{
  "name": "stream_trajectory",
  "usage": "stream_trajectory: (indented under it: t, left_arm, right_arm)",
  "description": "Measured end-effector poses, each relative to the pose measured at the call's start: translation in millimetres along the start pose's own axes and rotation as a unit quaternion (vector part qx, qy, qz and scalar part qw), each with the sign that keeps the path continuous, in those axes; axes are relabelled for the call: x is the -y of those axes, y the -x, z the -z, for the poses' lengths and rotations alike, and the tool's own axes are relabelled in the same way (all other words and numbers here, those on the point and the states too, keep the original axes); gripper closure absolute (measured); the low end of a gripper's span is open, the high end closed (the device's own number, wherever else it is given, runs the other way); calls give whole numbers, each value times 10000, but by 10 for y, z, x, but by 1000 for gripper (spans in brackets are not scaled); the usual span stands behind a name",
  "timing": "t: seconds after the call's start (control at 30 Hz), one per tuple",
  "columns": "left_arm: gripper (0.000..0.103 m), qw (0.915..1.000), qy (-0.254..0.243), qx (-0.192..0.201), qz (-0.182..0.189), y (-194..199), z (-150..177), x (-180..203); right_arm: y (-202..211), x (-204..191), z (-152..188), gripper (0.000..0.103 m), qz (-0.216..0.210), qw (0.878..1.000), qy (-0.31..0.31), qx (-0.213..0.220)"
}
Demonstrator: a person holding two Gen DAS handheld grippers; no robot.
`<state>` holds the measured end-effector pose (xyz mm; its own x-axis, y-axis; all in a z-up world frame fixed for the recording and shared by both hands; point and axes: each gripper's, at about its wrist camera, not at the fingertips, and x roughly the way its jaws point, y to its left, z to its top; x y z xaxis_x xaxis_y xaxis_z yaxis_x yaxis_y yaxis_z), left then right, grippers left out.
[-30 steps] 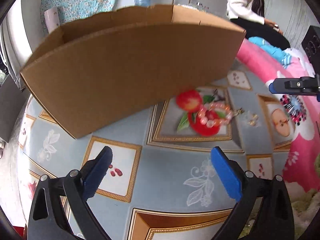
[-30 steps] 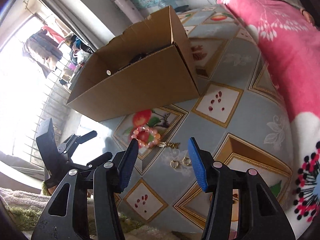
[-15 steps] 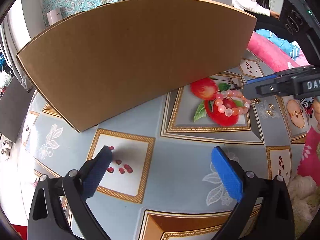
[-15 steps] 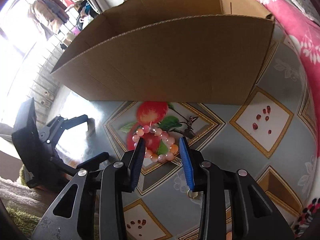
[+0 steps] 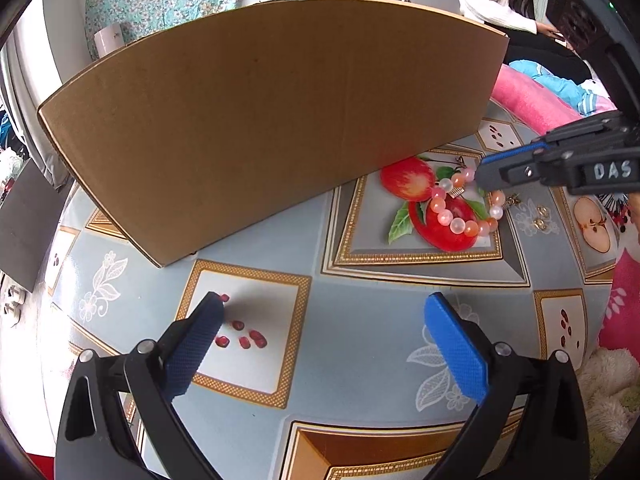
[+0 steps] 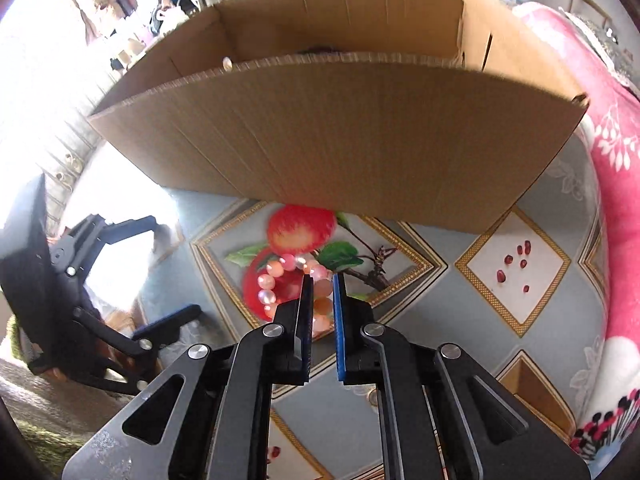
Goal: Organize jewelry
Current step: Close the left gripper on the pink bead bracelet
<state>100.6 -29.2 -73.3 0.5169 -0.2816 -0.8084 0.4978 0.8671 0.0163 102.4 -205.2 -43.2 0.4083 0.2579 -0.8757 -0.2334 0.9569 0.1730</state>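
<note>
Your right gripper (image 6: 320, 284) had just been closing; its ribbed blue pads sat on either side of the bead bracelet (image 5: 464, 210), pinching one strand of the loop. Left gripper (image 5: 324, 332) was spread wide, nothing between the pads. Bracelet was a ring of round glossy beads, pink, peach and milky white, lying on the apple print of the tablecloth (image 5: 360, 304), just in front of the plain corrugated cardboard box (image 6: 340, 148). Small gold earrings (image 5: 541, 217) lay just beside it.

Bead bracelet (image 5: 464, 210) on the tablecloth (image 5: 360, 320) before the cardboard box (image 5: 272, 120), earrings (image 5: 541, 217) beside it
</note>
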Motion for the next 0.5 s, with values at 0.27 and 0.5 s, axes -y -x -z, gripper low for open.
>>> stream_trajectory:
  t: [0.27,0.5]
  left_arm:
    - [4,9998,-145,54,117,39,76,-23]
    - [4,9994,50,277,179,273,262,-250]
  right_arm:
    - [254,-251,-132,96,-538,9980,-135,293]
    - [290,-453,-269,96,-1403,9891,-114,436]
